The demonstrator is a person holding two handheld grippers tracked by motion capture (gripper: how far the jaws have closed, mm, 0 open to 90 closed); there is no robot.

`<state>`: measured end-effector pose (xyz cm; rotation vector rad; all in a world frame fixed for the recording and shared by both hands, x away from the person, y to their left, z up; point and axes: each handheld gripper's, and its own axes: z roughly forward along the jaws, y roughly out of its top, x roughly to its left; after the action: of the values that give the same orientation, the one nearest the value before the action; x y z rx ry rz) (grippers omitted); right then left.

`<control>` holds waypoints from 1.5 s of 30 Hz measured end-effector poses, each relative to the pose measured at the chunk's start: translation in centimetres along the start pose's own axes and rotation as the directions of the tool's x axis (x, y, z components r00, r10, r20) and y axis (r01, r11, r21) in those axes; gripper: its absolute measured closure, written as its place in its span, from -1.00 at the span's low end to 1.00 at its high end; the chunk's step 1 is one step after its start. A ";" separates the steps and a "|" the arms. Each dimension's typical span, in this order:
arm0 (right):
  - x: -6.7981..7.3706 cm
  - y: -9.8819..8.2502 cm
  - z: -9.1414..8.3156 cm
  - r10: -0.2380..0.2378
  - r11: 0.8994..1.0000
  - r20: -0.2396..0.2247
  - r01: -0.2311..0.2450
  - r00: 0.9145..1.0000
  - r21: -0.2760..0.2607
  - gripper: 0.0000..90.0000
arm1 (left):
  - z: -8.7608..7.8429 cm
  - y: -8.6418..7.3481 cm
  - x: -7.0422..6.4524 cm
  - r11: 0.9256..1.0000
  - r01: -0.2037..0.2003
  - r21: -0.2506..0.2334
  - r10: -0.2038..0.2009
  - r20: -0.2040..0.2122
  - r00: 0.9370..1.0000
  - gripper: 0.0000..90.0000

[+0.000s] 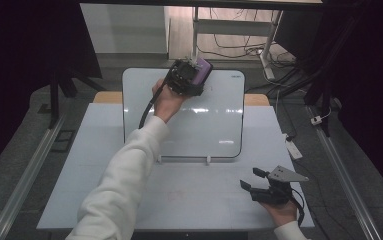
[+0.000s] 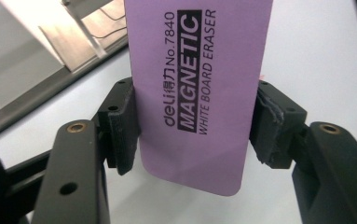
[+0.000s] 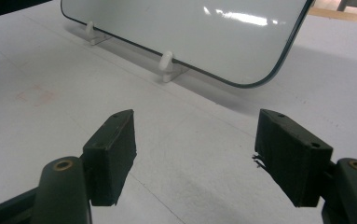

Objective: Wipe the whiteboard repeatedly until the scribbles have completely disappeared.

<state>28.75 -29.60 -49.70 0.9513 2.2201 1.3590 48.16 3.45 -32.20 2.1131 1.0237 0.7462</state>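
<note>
A purple magnetic whiteboard eraser [image 2: 195,93] sits between the pads of my left gripper [image 2: 192,126], which is shut on its two long sides. In the high view that left gripper [image 1: 191,75] is held up against the top of the whiteboard [image 1: 214,120], the purple eraser [image 1: 202,71] at its far end. The whiteboard leans on small white feet [image 3: 166,63] on the table. My right gripper [image 1: 253,179] rests low at the table's front right, its jaws open. In the right gripper view nothing lies between the pads of the right gripper [image 3: 195,154], only bare table.
The white table top [image 1: 104,165] carries a faint reddish smudge [image 3: 35,95] in front of the whiteboard. Metal rails [image 1: 24,170] run along both sides of the table. Cables and a desk frame [image 1: 239,30] lie on the floor behind.
</note>
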 end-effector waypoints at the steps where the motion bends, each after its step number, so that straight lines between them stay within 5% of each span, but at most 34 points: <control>1: 0.0 0.0 0.0 -0.001 1.000 0.001 0.001 1.000 0.000 -0.37 | -0.1 0.0 0.1 1.000 0.003 -0.001 -0.003 0.002 1.000 -0.11; 5: 0.2 0.0 -0.1 -0.004 1.000 0.006 0.004 1.000 0.000 -0.37 | 0.6 0.4 -0.7 1.000 0.008 -0.018 -0.007 0.025 1.000 -0.11; 15: 0.2 -0.2 -0.4 0.001 1.000 0.011 -0.001 1.000 -0.001 -0.37 | 3.2 3.0 -5.3 0.997 -0.058 -0.051 0.062 0.076 0.995 -0.11; 19: 0.1 -0.2 -0.6 0.005 1.000 0.012 -0.005 1.000 -0.004 -0.37 | 3.0 3.0 -4.5 0.998 -0.026 -0.056 0.031 0.101 0.994 -0.11; 23: -0.1 -0.3 -0.7 0.013 1.000 0.013 -0.013 1.000 -0.006 -0.37 | 1.9 2.8 -3.0 0.998 -0.019 -0.052 0.021 0.047 0.999 -0.11; 26: 0.1 -0.3 -0.6 0.007 1.000 0.013 -0.007 1.000 -0.004 -0.37 | 1.5 2.6 -2.2 0.999 -0.006 -0.052 0.008 0.042 0.999 -0.11; 33: 0.2 -0.2 -0.6 0.005 1.000 0.016 -0.005 1.000 -0.002 -0.37 | 2.9 3.0 -5.1 0.996 -0.064 -0.058 0.069 0.074 0.995 -0.11; 38: 0.2 -0.3 -0.6 0.007 1.000 0.016 -0.007 1.000 -0.004 -0.37 | 3.6 3.4 -6.4 0.996 -0.065 -0.060 0.072 0.124 0.990 -0.11; 45: 0.0 -0.3 -0.9 0.012 1.000 0.016 -0.011 1.000 -0.012 -0.37 | 2.5 3.3 -3.5 0.998 -0.009 -0.067 0.015 0.084 0.996 -0.11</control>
<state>28.10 -30.22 -49.52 0.9693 2.1952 1.3631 49.55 -1.79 -31.89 2.0771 0.9289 0.6817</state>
